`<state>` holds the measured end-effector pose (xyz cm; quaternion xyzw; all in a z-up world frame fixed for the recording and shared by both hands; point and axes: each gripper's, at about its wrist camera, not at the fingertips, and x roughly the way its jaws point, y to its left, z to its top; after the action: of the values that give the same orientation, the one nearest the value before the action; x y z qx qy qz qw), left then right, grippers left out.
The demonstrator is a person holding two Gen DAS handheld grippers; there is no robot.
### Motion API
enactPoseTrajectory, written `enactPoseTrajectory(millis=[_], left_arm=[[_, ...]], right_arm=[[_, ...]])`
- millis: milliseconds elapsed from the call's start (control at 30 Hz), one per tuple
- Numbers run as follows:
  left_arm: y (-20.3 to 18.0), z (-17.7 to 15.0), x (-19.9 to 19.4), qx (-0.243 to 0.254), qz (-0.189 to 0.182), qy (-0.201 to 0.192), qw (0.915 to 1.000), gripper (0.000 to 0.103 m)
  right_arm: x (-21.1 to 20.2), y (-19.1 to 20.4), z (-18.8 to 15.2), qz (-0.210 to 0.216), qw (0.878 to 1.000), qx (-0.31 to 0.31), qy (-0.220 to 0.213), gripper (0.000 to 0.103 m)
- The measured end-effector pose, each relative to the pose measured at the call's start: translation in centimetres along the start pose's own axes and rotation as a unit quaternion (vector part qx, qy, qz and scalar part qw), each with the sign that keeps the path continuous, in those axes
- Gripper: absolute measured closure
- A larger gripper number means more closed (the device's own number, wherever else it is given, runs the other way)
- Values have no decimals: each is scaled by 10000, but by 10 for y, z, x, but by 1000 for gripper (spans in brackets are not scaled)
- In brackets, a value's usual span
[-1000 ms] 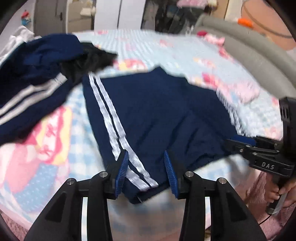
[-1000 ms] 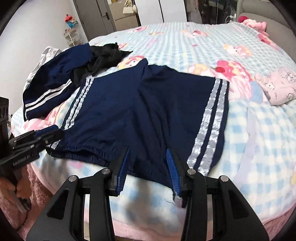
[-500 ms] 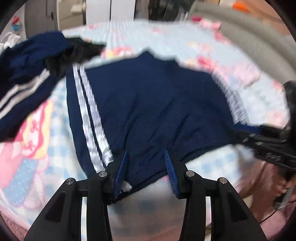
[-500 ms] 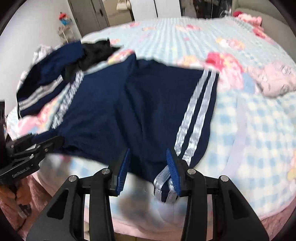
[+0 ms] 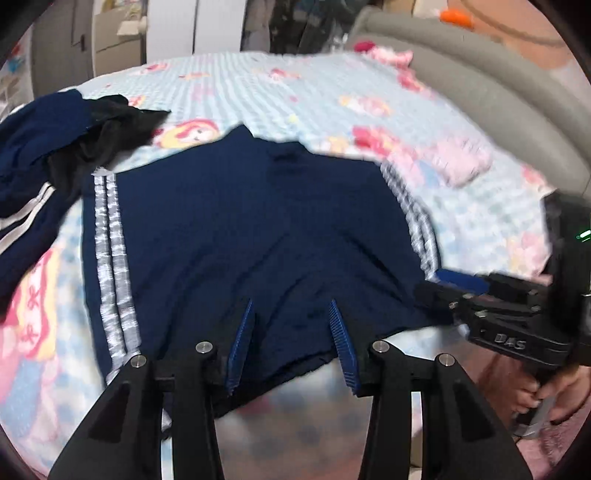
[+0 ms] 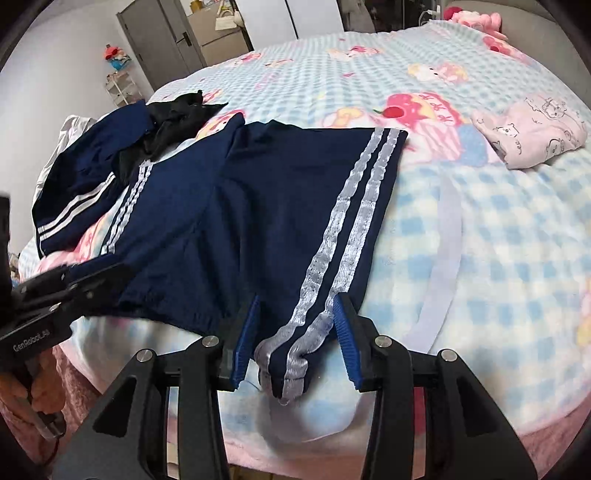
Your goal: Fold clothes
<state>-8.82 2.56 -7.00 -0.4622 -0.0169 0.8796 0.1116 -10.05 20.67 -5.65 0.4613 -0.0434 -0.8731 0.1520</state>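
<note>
Navy shorts (image 6: 236,229) lie flat on the checked blanket (image 6: 498,258). Right gripper (image 6: 295,332): jaws part-open astride the striped waistband corner, pads apart from it. Left gripper (image 5: 291,332): jaws part-open over the waistband; grasp cannot be told. Beyond the shorts: dark clothes (image 6: 110,162), pink garment (image 6: 532,133), grey door (image 6: 162,33).

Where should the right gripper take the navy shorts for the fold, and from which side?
Grip the navy shorts at the striped waistband corner, coming from the bed's near edge. That corner overhangs the blanket, bunched between the right gripper fingers.
</note>
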Motion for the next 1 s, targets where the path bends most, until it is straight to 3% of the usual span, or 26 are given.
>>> enactPoseTrajectory(millis=[100,267,333,500,600,700,867,1000], left_arm=[[10,-8,15,-271,-3,377,9989,58],[2,2,-5,-189,-295,-32,9994,56],[-5,9,-6,-119,-344,-133,9992,53],[-5,3,19,-195,-15,368,9991,51],[5,1,7,-306,-300,237,9988,53],[6,17,-1,-228,-341,-22,9992,53],[-4,47,14,-428,-487,7,9979,53],[-17,50,50,-269,-150,706,9970,53]], right_arm=[[-2,-6,1,10,10000,77,28,61],[-24,-11,4,-58,9992,-25,-386,61],[-19,-8,5,-119,9993,-151,-307,61],[-2,-3,-2,-441,9979,-445,162,61],[-17,-28,2,515,9981,268,196,61],[-32,-43,16,785,9959,459,-40,60],[-23,-31,55,75,9993,-365,-96,58],[14,-42,65,-466,9961,-637,386,58]])
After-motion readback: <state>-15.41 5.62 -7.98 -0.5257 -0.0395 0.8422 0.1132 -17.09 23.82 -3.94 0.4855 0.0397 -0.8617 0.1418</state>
